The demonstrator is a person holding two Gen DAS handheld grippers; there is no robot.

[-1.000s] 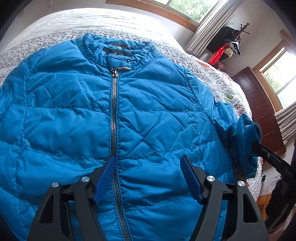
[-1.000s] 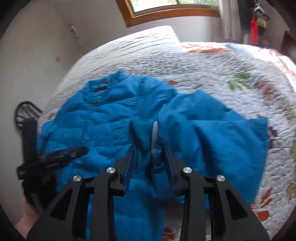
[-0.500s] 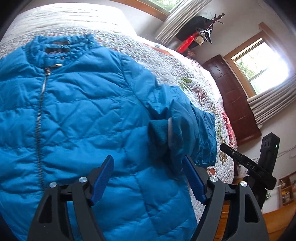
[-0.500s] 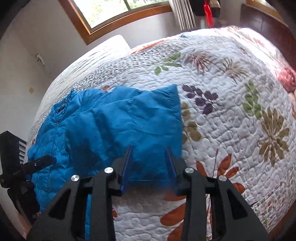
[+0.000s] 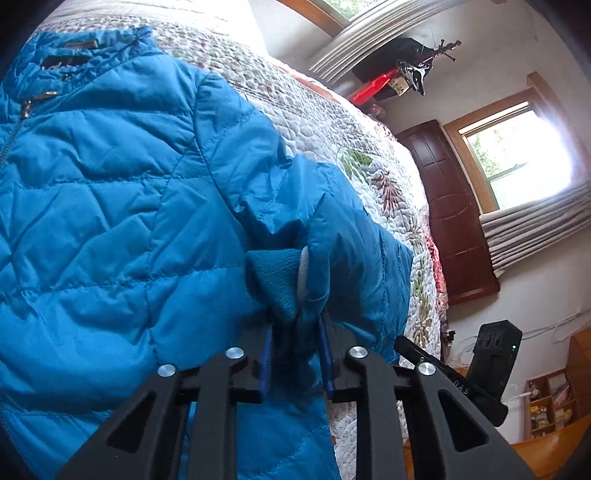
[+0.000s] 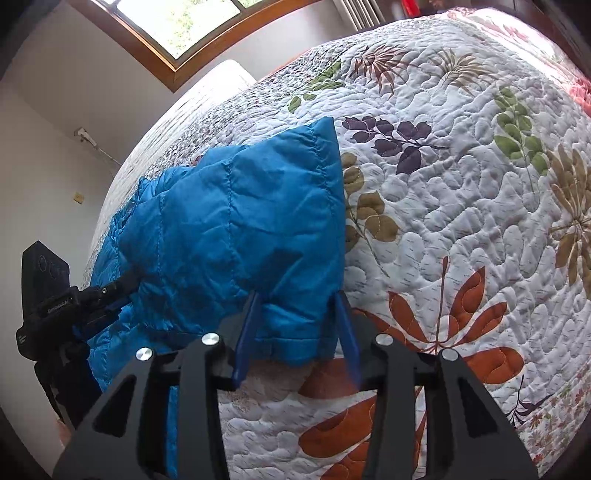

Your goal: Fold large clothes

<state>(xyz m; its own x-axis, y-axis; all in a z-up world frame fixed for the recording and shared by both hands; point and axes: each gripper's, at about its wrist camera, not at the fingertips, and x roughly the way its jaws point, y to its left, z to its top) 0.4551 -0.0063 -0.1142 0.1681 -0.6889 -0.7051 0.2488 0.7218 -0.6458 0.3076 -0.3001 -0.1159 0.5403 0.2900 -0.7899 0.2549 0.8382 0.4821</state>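
a blue quilted jacket lies flat on a bed covered by a white quilt with leaf and flower prints. the front of the jacket faces up, with its zipper closed and the collar toward the far end of the bed.

the left gripper is at the sleeve on the right part of the left wrist view. its two blue fingers are narrow and they pinch the end of this sleeve, just below the knitted cuff and a small white strip next to it. the sleeve is bent back over the body of the jacket, so the cuff points toward the chest area.

in the right wrist view the same sleeve is a wide blue fold that lies on the quilt, with its far corner pointing up toward the window. the right gripper is at the near edge of this fold. its blue fingers are partly apart, one at each side of the edge, and i cannot tell if they press the cloth. the left gripper shows at the left of this view, with its tips going under the fold of the sleeve.

a dark wooden door and a second window are behind the bed.
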